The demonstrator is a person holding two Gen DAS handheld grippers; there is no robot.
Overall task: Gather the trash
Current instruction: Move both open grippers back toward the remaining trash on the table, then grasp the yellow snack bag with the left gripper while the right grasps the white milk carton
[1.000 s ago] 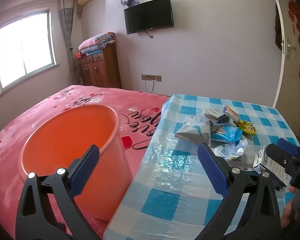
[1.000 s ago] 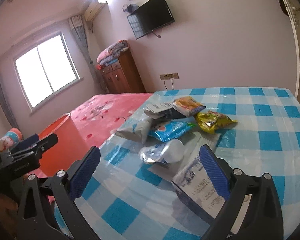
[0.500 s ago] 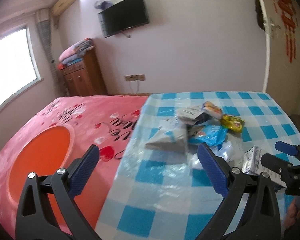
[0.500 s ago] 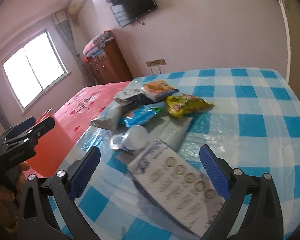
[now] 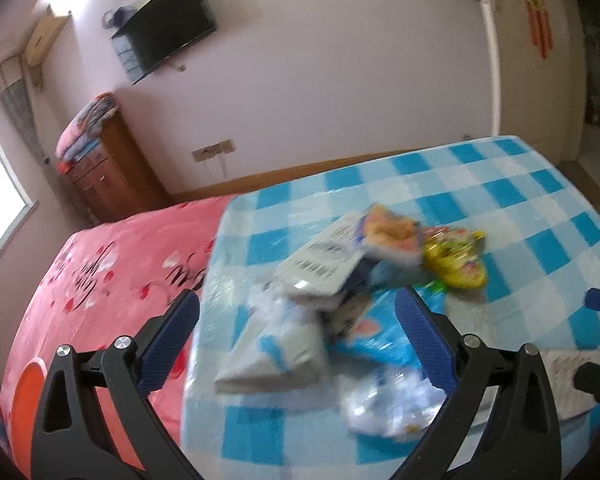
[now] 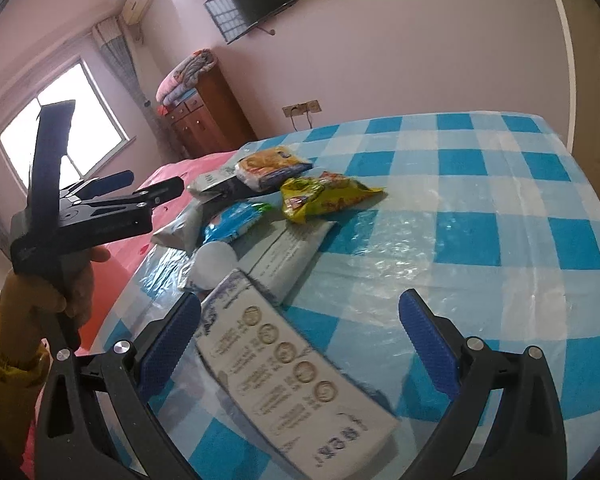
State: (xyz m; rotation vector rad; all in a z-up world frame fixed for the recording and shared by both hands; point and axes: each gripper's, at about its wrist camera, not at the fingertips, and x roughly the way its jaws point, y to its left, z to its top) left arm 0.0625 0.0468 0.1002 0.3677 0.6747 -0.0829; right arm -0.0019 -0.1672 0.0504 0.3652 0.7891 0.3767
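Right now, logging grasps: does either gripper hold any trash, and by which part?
Nothing is held. Left gripper and right gripper are both open above the wrappers.

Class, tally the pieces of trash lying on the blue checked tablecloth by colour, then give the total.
Yellow packet: 1
Orange packet: 1
Blue packet: 1
Grey pouches: 3
White carton: 1
White crumpled plastic: 1
Total: 8
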